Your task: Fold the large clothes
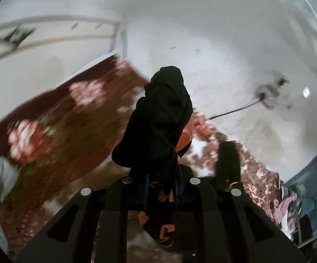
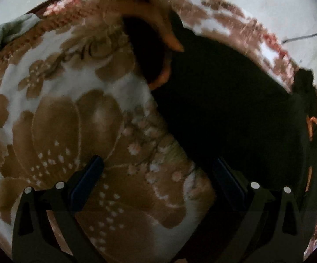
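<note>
Two grippers: one in each hand, both over a flowery blanket (image 2: 75,118).
Left gripper (image 1: 160,188): its jaws are squeezed almost shut on a bunch of the black garment (image 1: 158,118). The cloth stands up in a dark lump just past the fingers.
Right gripper (image 2: 158,182): its jaws stand wide apart. Nothing is between them. It hangs over the near edge of the black garment, half over blanket, half over cloth.
Where the garment is: most of it lies flat on the right side of the blanket. One part is lifted by the left gripper. Orange trim and an orange letter (image 1: 166,233) show on it.
Which way it points: the flat part looks stretched from near left to far right. I cannot tell which end is the top.
Other things: a pale green cloth (image 2: 2,35) at the far left; a black cable (image 1: 235,110) on the white floor (image 1: 224,54) at the far right.
What could go wrong: the lifted bunch is thick, so it may slip out. If the right gripper does not hold the near edge down, the whole garment may drag and crumple.
</note>
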### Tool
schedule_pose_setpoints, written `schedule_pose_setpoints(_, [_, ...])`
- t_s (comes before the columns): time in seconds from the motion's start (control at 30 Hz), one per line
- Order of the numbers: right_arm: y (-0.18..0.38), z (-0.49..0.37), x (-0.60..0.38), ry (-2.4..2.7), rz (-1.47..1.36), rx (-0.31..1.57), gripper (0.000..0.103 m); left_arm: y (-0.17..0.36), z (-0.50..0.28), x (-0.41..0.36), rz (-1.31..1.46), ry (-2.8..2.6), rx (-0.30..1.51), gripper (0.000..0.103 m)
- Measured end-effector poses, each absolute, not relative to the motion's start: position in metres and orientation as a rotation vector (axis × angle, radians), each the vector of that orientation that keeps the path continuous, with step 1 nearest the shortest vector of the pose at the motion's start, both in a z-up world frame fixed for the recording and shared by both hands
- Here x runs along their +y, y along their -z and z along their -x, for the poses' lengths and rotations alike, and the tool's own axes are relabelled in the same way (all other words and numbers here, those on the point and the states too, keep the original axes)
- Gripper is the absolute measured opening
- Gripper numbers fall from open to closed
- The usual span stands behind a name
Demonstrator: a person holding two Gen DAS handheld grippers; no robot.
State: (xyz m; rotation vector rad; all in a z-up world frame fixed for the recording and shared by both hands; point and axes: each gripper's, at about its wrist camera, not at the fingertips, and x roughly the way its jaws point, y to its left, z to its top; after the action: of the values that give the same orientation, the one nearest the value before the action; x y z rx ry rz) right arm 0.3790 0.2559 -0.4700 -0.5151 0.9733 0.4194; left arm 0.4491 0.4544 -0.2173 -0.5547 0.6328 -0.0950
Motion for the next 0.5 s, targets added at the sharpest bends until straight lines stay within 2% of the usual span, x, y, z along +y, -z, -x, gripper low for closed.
schedule_pose_setpoints(0.13, [0.439, -0.372, 0.243, -0.34, 0.519, 0.861, 0.098, 0.176, -0.461, 0.395, 0.476, 0.136, 0.61, 0.015])
schedule_pose_setpoints(0.27, [0.469, -0.387, 0.244, -0.358, 0.466, 1.009, 0.098, 0.139, -0.471, 0.325, 0.437, 0.191, 0.577, 0.015])
schedule_pose_setpoints(0.5, [0.463, -0.382, 0.234, -0.413, 0.393, 0.972, 0.098, 0.135, -0.506, 0.164, 0.391, 0.37, 0.591, 0.015])
